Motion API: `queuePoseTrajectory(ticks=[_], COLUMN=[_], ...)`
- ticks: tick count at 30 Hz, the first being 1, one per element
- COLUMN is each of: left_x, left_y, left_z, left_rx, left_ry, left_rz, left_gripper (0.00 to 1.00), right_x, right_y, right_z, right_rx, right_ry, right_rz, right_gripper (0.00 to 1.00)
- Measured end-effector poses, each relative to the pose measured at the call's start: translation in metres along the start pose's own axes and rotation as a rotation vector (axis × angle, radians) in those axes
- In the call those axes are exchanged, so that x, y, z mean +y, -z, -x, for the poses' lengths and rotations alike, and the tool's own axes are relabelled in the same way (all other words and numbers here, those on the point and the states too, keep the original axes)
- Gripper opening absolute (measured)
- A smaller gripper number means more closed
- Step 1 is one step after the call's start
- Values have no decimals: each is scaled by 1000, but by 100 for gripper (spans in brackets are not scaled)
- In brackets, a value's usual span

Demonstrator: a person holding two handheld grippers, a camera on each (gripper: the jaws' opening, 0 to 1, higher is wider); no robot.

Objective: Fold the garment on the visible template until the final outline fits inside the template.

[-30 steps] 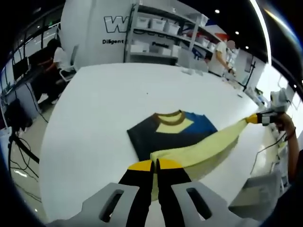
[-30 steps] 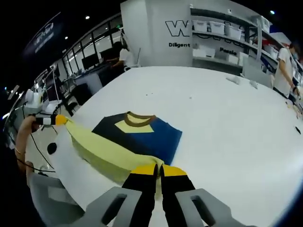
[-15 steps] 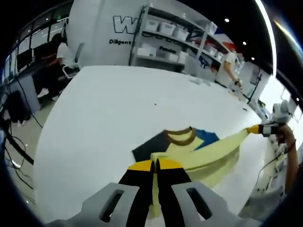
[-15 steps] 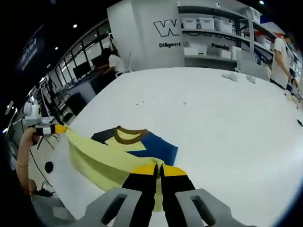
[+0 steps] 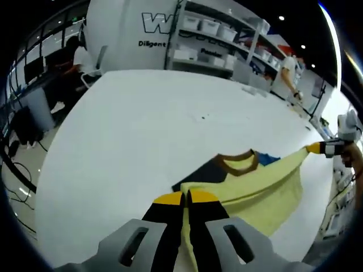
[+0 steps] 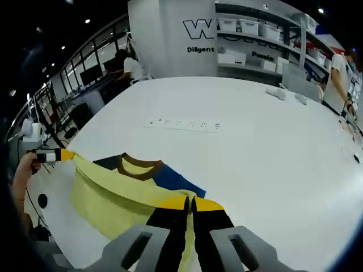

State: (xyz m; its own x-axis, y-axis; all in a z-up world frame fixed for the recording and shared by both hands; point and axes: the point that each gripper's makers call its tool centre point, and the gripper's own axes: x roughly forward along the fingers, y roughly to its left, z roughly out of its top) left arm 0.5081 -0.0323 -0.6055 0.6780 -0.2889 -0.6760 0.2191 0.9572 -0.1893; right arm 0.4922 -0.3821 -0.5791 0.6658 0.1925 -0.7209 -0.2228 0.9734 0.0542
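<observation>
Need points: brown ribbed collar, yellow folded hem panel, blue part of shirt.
brown ribbed collar [image 5: 238, 163], left gripper view, on the collar's band.
yellow folded hem panel [image 6: 108, 198], right gripper view, middle of the lifted cloth.
blue part of shirt [image 6: 173, 180], right gripper view, exposed blue area beside the collar.

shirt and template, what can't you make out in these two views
- Template: no outline can be made out on the table in either view; if one is there, the shirt covers it or it is too faint.
- Shirt's lower body: in the left gripper view the lifted yellow fold hides it.
- Cloth edge in the left gripper: hidden between its shut jaws.
- Same at the right gripper.
- Wall lettering: cut off by the shelving.
</observation>
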Motion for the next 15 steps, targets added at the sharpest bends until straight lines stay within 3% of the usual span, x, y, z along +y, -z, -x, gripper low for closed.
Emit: queuePoseTrajectory(ticks=[8,15], left_x=[9,12], left_y=[7,15], left_z=[-21,-40], left_rx=[7,2], left_ry=[-21,-36], left_rz=[-12,-7], left_gripper=[2,2], right_x=[-10,-17], right_y=[11,30], right_z=[-31,-56], right_rx=[33,70], right_ry=[24,30], right_rz=[9,-96], right_gripper=[0,0])
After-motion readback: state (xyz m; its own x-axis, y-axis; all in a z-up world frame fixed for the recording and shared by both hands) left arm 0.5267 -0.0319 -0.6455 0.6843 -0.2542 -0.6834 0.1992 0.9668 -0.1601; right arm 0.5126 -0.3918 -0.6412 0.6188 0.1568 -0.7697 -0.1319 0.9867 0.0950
